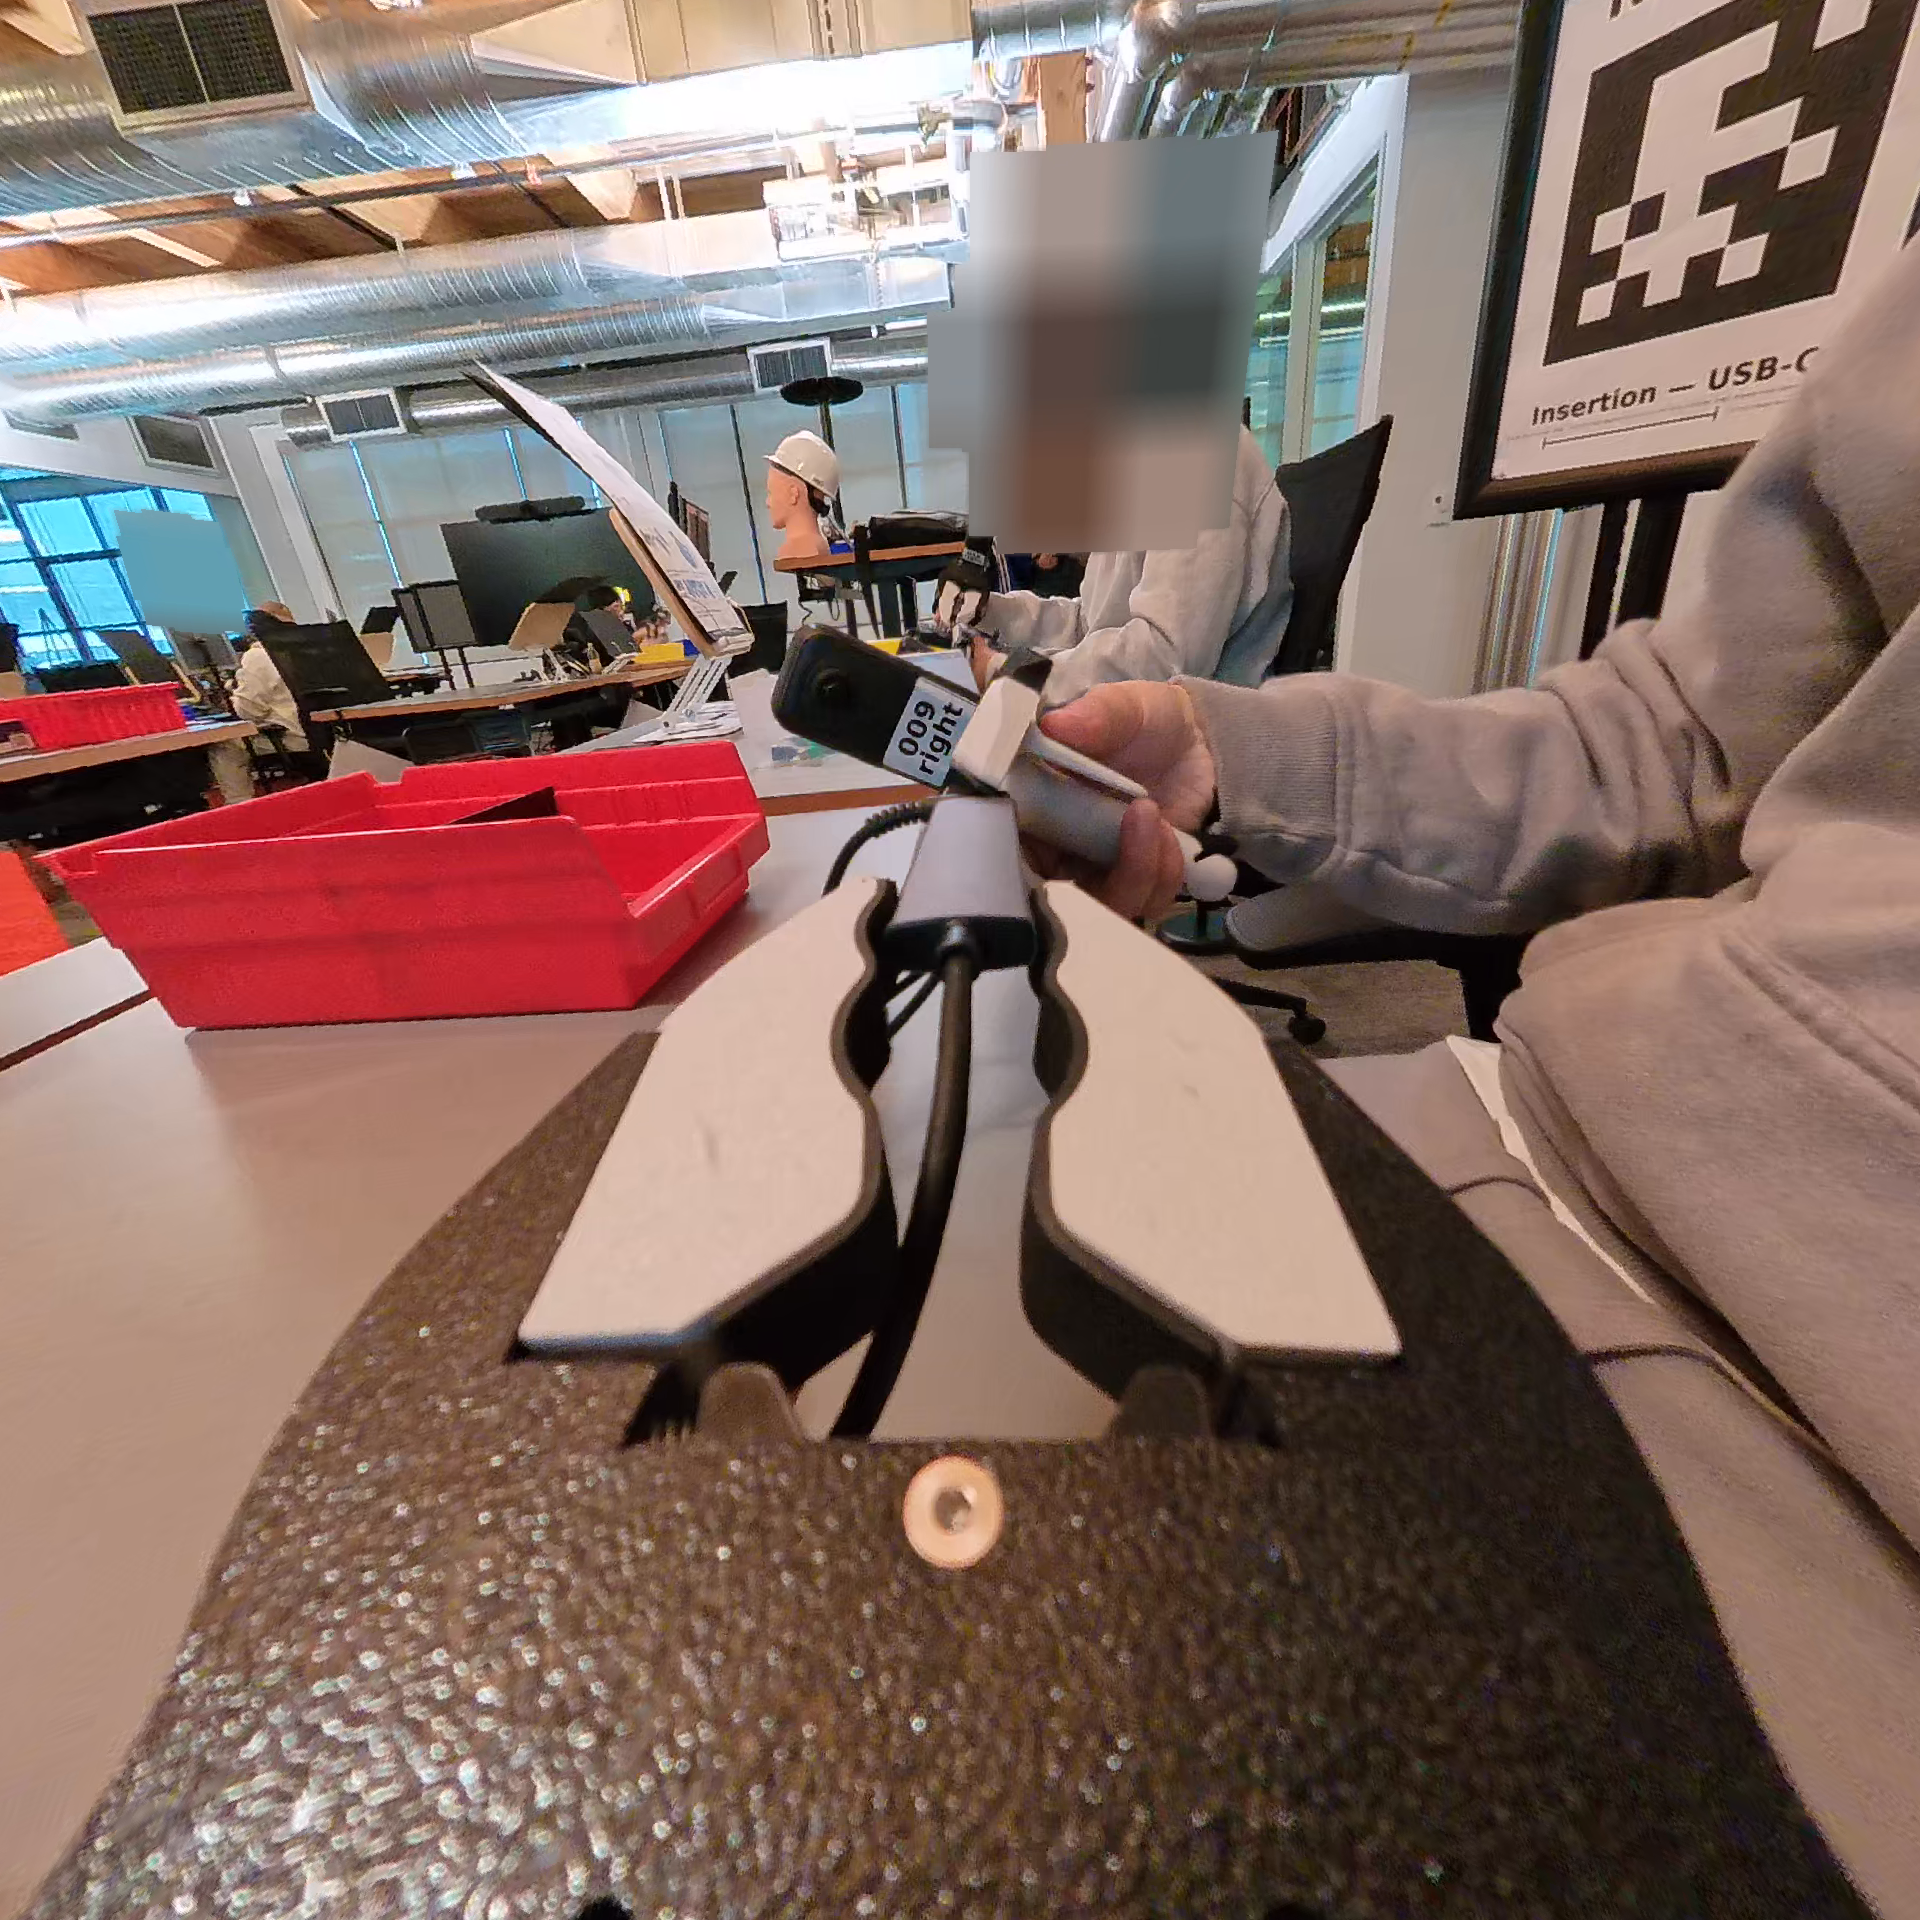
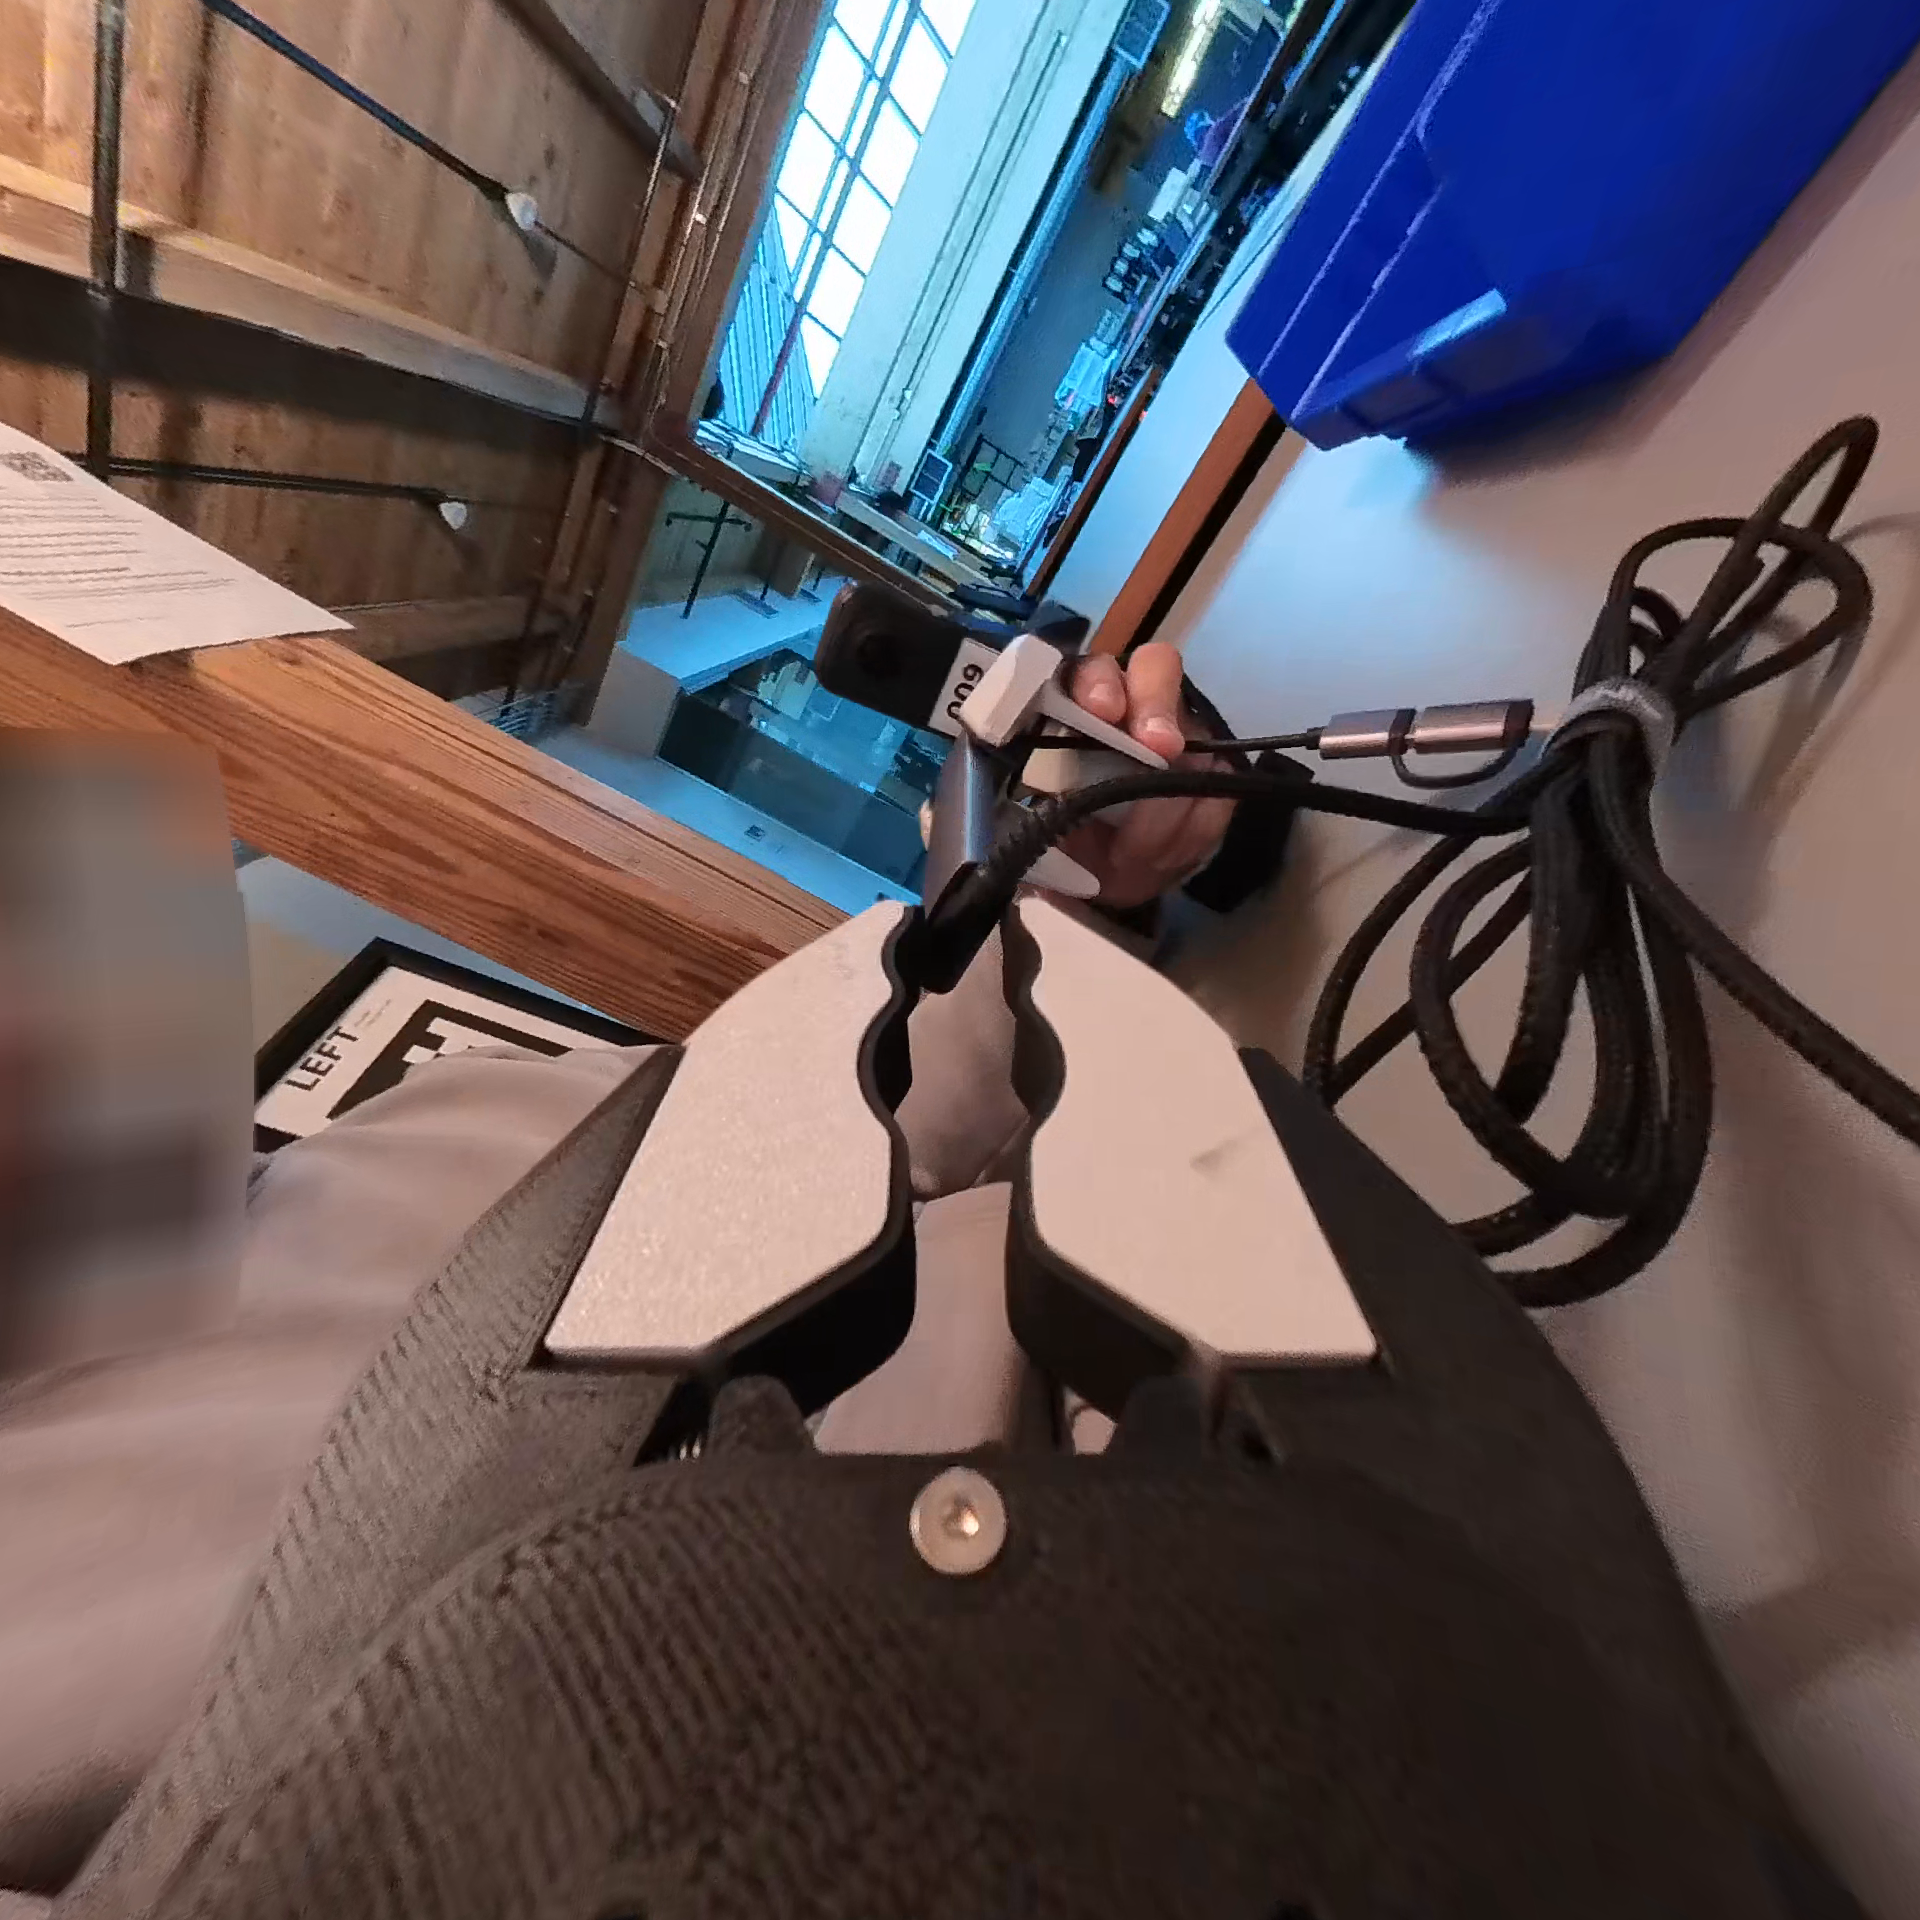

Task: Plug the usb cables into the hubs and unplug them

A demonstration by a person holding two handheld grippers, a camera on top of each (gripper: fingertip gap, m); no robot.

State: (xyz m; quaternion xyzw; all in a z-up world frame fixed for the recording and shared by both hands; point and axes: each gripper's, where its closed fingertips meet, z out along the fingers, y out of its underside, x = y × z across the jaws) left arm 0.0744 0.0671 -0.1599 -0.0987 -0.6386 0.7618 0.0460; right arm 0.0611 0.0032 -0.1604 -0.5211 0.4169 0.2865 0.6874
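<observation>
In the left wrist view my left gripper (image 1: 961,914) is shut on the near end of a grey USB hub (image 1: 966,852). The hub's black cable (image 1: 940,1143) runs back between the fingers. My right gripper (image 1: 1039,779) shows beyond the hub, in a person's hand. In the right wrist view my right gripper (image 2: 956,930) is shut on a black USB plug (image 2: 961,899) with a braided cable (image 2: 1143,795). The plug's tip meets the end of the hub (image 2: 961,810), which the left gripper (image 2: 1023,769) holds. I cannot tell how deep the plug sits.
A red bin (image 1: 416,883) stands on the table (image 1: 208,1247) to the left. A blue bin (image 2: 1558,208) stands at the table's far side. A tied bundle of black braided cable (image 2: 1590,987) and a grey adapter plug (image 2: 1423,727) lie near it. A framed marker board (image 1: 1714,208) stands at the right. The grippers' ends are close to 8 centimetres from one another.
</observation>
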